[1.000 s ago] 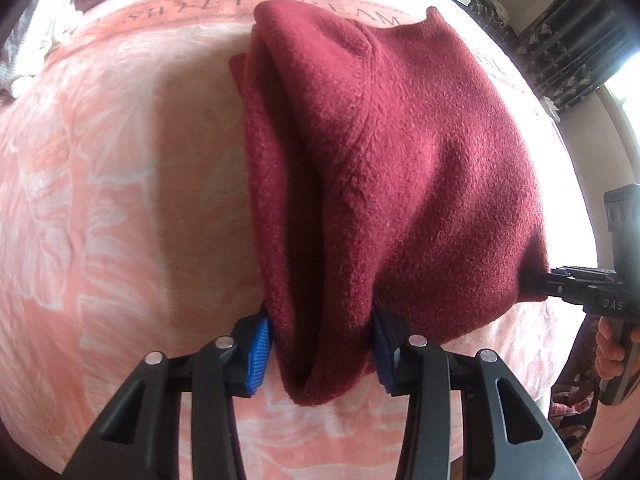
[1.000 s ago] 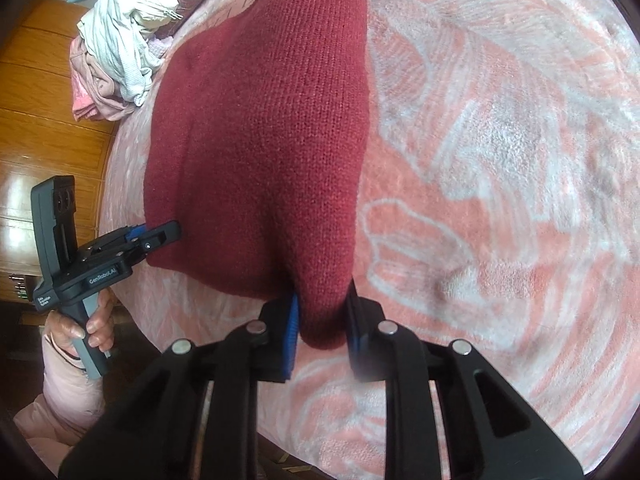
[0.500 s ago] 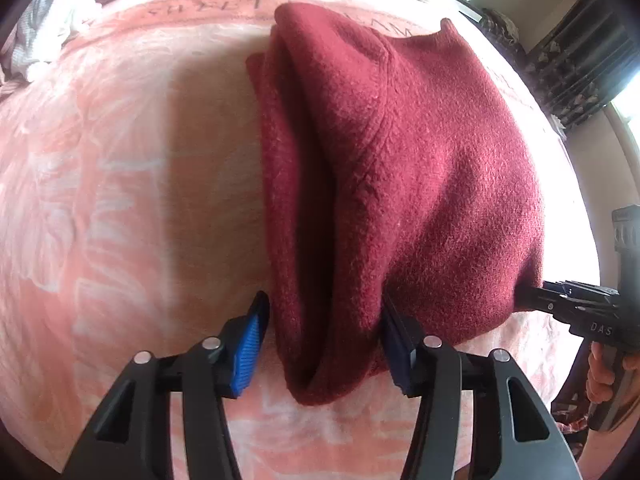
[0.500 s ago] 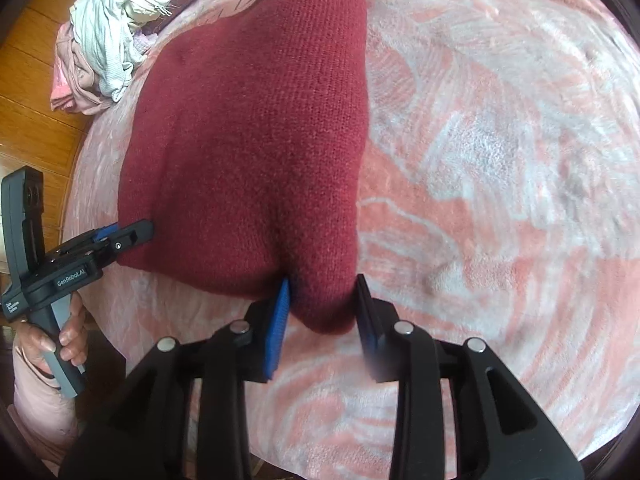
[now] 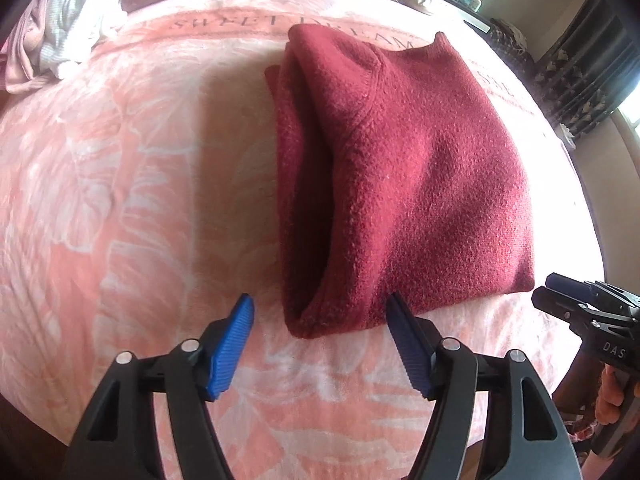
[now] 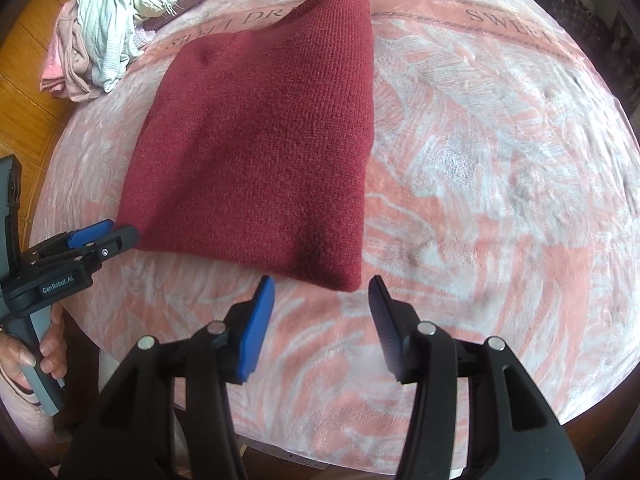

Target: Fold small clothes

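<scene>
With our left gripper (image 5: 320,320) and right gripper (image 6: 322,300), jaws just opened, empty at the blanket's (image 5: 100,200) near edge, the folded maroon sweater (image 5: 400,168) may spring open.

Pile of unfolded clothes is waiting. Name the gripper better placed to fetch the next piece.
Left, probably. The pile lies beyond the sweater's left side, nearest the left gripper; the right gripper would cross the sweater. Both are open.

Bright daylight comes in from my right side. My pictures bend round at the dark edges. The red sweater (image 5: 400,184) throws a soft shadow leftward.
</scene>
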### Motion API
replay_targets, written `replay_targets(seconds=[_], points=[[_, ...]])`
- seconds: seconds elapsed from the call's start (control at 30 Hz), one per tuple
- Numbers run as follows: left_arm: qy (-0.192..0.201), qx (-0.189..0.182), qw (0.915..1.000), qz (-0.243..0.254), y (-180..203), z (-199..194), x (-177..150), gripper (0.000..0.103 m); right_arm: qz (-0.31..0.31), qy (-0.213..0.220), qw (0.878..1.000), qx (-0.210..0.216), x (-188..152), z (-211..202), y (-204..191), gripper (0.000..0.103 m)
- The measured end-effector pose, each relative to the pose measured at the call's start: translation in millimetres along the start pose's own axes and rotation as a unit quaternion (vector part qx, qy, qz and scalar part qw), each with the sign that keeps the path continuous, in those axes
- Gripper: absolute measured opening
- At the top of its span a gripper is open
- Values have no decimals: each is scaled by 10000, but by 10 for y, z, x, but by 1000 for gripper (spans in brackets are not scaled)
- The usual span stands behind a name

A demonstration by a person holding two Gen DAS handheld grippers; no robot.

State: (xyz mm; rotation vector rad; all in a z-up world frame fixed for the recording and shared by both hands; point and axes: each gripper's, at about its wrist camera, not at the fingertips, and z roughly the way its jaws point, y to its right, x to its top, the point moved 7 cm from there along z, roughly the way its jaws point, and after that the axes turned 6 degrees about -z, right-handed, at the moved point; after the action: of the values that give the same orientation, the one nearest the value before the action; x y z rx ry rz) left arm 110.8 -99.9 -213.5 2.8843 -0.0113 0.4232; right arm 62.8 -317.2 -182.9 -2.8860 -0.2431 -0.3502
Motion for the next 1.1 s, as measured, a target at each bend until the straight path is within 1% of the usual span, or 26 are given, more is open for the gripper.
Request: replay_targets(seconds=[0.07, 0.2, 0.27, 0.37, 0.43, 0.63, 0.83, 1.1], points=[[41, 78, 10000, 13, 3, -45, -2, 72, -24, 9, 10000, -60, -8, -29, -17, 52], [82, 307, 9995, 39, -20, -139, -40, 78, -59, 39, 9998, -163, -25, -107, -45, 63], [87, 435, 9990, 66, -18, -177, -63, 80, -53, 53, 9998, -184, -35, -145, -65, 65], [92, 556, 9983, 119, 20, -240, -84, 83, -22, 79, 9998, -201, -57, -216, -77, 71], [85, 634, 9978, 144, 43, -273, -106, 85, -12, 123, 9996, -261, -78, -270, -102, 78], [125, 736, 9968, 298, 170, -412, -188, 87, 78, 211, 9994, -267, -172, -413, -158, 82], [226, 748, 9960, 426, 300, -580, -260, 88, 108, 316, 9989, -343, -261, -557, -221, 86], [360, 727, 9956, 462, 389, -764, -308, 89, 65, 372, 9987, -354, -270, -642, -273, 87]])
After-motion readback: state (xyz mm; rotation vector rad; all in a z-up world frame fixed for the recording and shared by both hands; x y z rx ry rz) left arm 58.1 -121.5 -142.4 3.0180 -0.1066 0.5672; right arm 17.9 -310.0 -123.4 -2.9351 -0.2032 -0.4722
